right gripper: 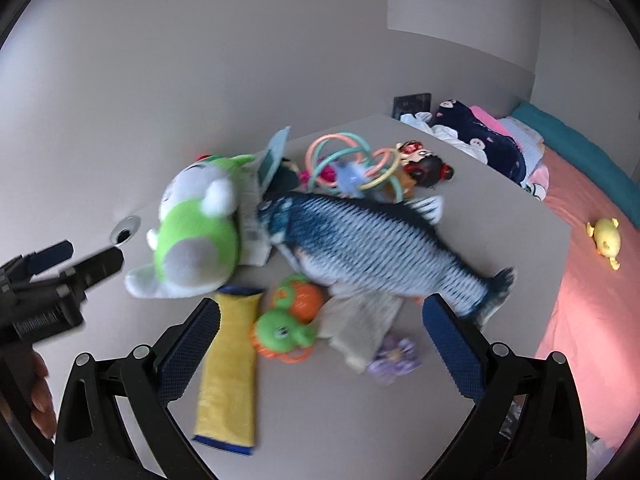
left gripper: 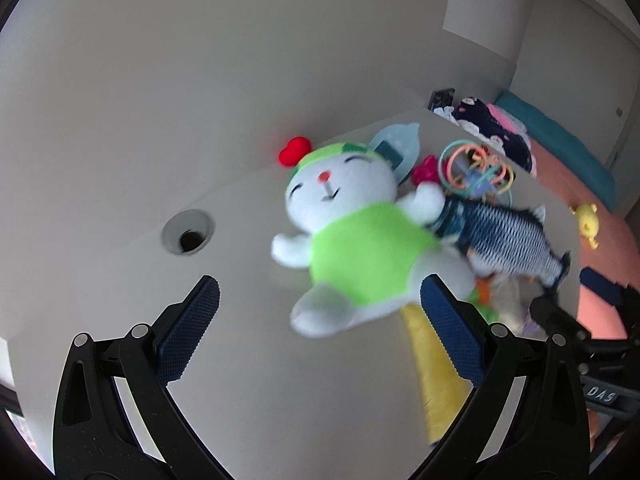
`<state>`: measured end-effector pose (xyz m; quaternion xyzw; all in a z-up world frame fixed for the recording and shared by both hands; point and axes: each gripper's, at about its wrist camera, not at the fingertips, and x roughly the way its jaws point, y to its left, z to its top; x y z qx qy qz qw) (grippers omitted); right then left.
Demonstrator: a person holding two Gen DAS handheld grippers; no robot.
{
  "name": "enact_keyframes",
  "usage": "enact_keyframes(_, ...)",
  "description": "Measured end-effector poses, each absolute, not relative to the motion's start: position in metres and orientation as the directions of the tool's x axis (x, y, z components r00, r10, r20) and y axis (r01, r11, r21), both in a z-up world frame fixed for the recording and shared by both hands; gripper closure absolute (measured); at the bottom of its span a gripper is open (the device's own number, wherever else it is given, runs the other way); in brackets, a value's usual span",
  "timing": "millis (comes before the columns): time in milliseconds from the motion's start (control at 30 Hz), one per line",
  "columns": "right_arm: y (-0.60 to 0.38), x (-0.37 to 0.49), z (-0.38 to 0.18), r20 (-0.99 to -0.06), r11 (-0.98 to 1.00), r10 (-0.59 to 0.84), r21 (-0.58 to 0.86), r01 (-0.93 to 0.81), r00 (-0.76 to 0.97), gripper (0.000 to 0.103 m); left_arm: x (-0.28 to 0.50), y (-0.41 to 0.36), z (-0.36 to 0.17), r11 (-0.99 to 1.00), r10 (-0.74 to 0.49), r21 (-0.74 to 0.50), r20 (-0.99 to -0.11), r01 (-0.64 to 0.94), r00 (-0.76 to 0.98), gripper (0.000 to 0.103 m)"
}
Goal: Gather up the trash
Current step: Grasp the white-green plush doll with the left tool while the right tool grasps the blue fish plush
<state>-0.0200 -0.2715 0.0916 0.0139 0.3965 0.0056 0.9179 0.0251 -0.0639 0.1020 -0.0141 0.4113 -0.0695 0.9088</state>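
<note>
Both grippers spread wide, holding nothing. Right gripper (right gripper: 320, 344) hovers over yellow wrapper (right gripper: 228, 368) and crumpled paper (right gripper: 360, 324), near edge of desk (right gripper: 320, 420), amid toys. Left gripper (left gripper: 320, 340) beside plush cat (left gripper: 360, 240). Risk: fingers snag green-orange toy (right gripper: 288, 324) or plush fish (right gripper: 380, 248), not trash; views blurred.

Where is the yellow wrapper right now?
In the right wrist view the yellow wrapper lies flat on the table, near its front edge, just below the white plush and left of the green and orange toy.
</note>
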Motion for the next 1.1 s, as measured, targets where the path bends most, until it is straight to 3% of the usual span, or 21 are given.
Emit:
enact_keyframes(400,-0.296,0.054,0.054,-0.769,0.987,-0.082,-0.152,-0.056,0.634,0.008,0.088,-0.097,0.061,0.991,-0.131,-0.112,-0.841,0.069,0.524,0.006)
enact_keyframes(467,-0.294,0.060,0.044,-0.779,0.983,-0.083,-0.166,-0.077,0.621,0.015,0.094,-0.099,0.050,0.988,-0.156,-0.139,-0.850,0.071,0.503,0.006)
enact_keyframes(533,-0.293,0.062,0.038,-0.785,0.982,-0.078,-0.167,-0.088,0.615,0.038,0.096,-0.099,0.041,0.986,-0.167,-0.159,-0.853,0.059,0.494,0.006)
enact_keyframes(600,-0.296,0.059,0.036,-0.783,0.985,-0.056,-0.143,-0.091,0.620,0.049,0.094,-0.099,0.038,0.985,-0.172,-0.165,-0.848,0.060,0.502,0.006)
enact_keyframes(667,-0.299,0.057,0.039,-0.780,0.989,-0.032,-0.114,-0.091,0.625,0.058,0.090,-0.099,0.039,0.984,-0.178,-0.166,-0.838,0.070,0.515,0.013)
enact_keyframes(733,-0.304,0.053,0.044,-0.774,0.994,0.002,-0.069,-0.088,0.633,0.065,0.083,-0.096,0.045,0.978,-0.204,-0.190,-0.822,0.081,0.532,0.037)
enact_keyframes(833,-0.308,0.044,0.055,-0.757,0.996,0.034,-0.028,-0.085,0.652,0.069,0.071,-0.089,0.056,0.976,-0.218,-0.194,-0.800,0.102,0.559,0.054)
enact_keyframes(1100,-0.311,-0.001,0.117,-0.652,0.997,0.072,0.032,-0.068,0.755,0.069,0.027,-0.059,0.106,0.966,-0.247,-0.235,-0.711,0.109,0.659,0.059)
